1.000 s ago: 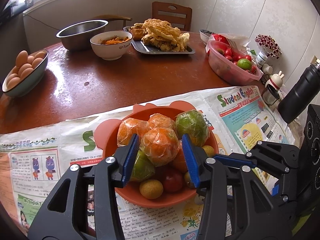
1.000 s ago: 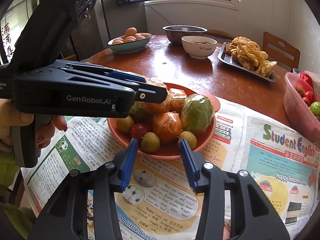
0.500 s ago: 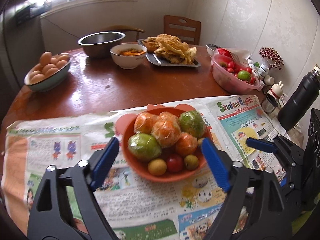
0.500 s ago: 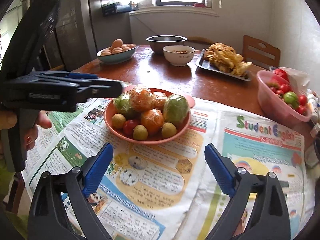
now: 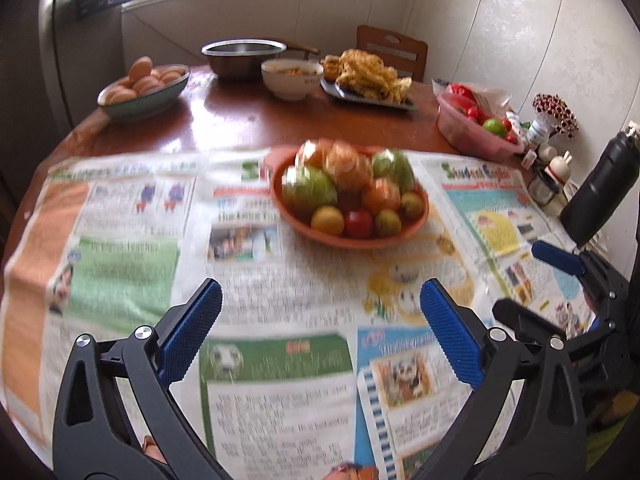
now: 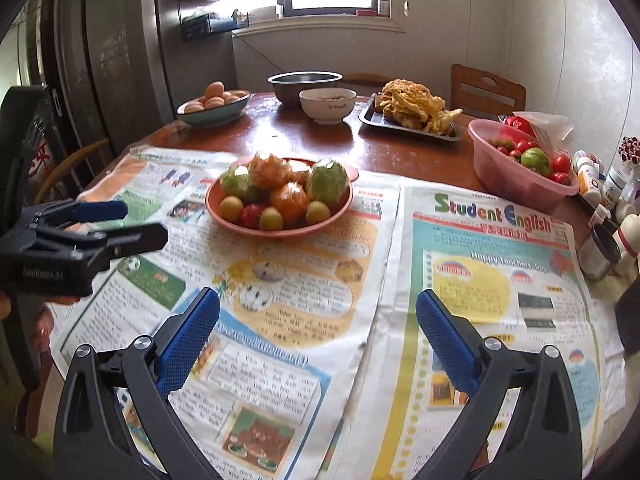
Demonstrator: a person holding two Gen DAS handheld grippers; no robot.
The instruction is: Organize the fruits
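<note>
An orange bowl (image 5: 352, 242) (image 6: 280, 232) piled with wrapped oranges, green fruits and small yellow and red fruits sits on newspaper in the middle of the table. My left gripper (image 5: 320, 292) hangs well short of the bowl. Its jaws are opening wide and only newspaper shows between them. My right gripper (image 6: 316, 300) is likewise back from the bowl, jaws opening, nothing between them. In the right wrist view the left gripper (image 6: 144, 223) sits at the left edge, held by a hand. A pink basin (image 5: 472, 140) (image 6: 516, 184) with tomatoes and a green fruit stands at the right.
Newspaper (image 6: 480, 280) covers the near half of the round table. At the back stand a bowl of eggs (image 6: 212, 112), a steel bowl (image 6: 304, 80), a white bowl (image 6: 328, 108) and a tray of fried food (image 6: 412, 120). A black bottle (image 5: 600, 196) and small jars (image 6: 600, 240) crowd the right edge.
Both grippers pulled back from the fruit bowl and spread their jaws from narrow to wide. The left gripper let go of the wrapped orange on top of the pile.
</note>
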